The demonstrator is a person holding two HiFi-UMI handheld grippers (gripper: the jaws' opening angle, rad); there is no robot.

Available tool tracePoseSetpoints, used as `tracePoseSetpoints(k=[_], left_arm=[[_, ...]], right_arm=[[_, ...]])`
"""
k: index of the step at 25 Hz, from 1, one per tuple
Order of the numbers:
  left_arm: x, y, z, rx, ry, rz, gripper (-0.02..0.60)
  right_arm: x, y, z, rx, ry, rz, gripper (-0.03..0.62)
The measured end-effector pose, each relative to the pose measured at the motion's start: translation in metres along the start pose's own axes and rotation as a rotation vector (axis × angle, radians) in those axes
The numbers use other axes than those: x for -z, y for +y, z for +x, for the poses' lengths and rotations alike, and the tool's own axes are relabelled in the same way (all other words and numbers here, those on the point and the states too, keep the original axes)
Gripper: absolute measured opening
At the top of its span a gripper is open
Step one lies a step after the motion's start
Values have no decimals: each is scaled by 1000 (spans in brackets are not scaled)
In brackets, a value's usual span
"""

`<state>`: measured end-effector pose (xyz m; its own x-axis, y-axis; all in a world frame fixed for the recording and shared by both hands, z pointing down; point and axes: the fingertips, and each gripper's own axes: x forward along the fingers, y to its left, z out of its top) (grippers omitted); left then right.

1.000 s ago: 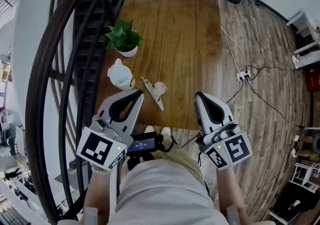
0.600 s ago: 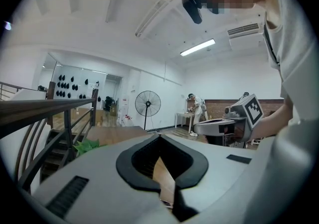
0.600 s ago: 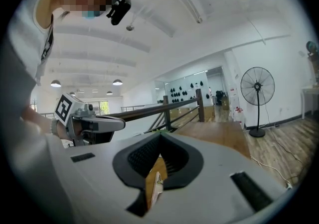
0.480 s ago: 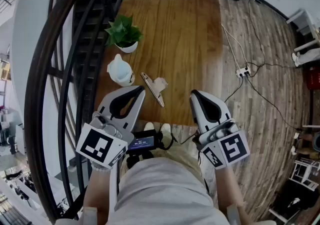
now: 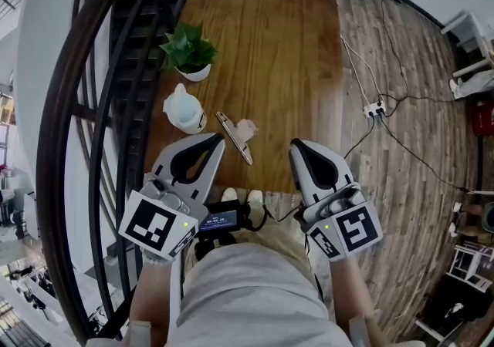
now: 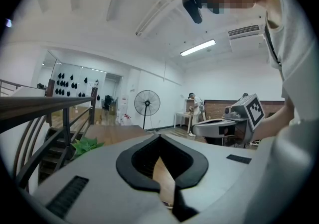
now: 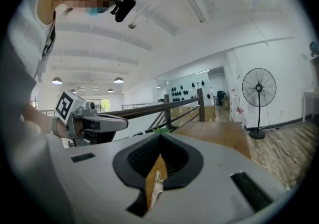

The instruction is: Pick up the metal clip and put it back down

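The metal clip (image 5: 234,137), a thin bar with a pale beige flap, lies flat on the wooden table (image 5: 270,52) near its front edge. My left gripper (image 5: 215,142) hovers just left of the clip, its white jaws closed tip to tip and empty. My right gripper (image 5: 296,146) is over the table's front right corner, a little right of the clip, also shut with nothing held. In the left gripper view the left gripper (image 6: 159,136) shows its jaws meeting at the tip. The right gripper (image 7: 160,135) looks the same in the right gripper view.
A white jug (image 5: 185,110) and a small potted plant (image 5: 187,52) stand on the table's left side. A black stair railing (image 5: 100,106) runs along the left. A power strip (image 5: 374,112) with cables lies on the plank floor to the right.
My right gripper has drifted a little to the left, toward the table corner. The left gripper and the clip have stayed put.
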<state>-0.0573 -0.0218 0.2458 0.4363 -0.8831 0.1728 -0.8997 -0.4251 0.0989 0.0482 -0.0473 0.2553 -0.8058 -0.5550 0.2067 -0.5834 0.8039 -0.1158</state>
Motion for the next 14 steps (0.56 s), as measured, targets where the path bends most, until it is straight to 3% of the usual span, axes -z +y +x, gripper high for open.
tracePoseSetpoints(k=[14], left_arm=[[1,5,9,1,-6,-1,5]], right_arm=[[4,-6,7,6,11,-19,2]])
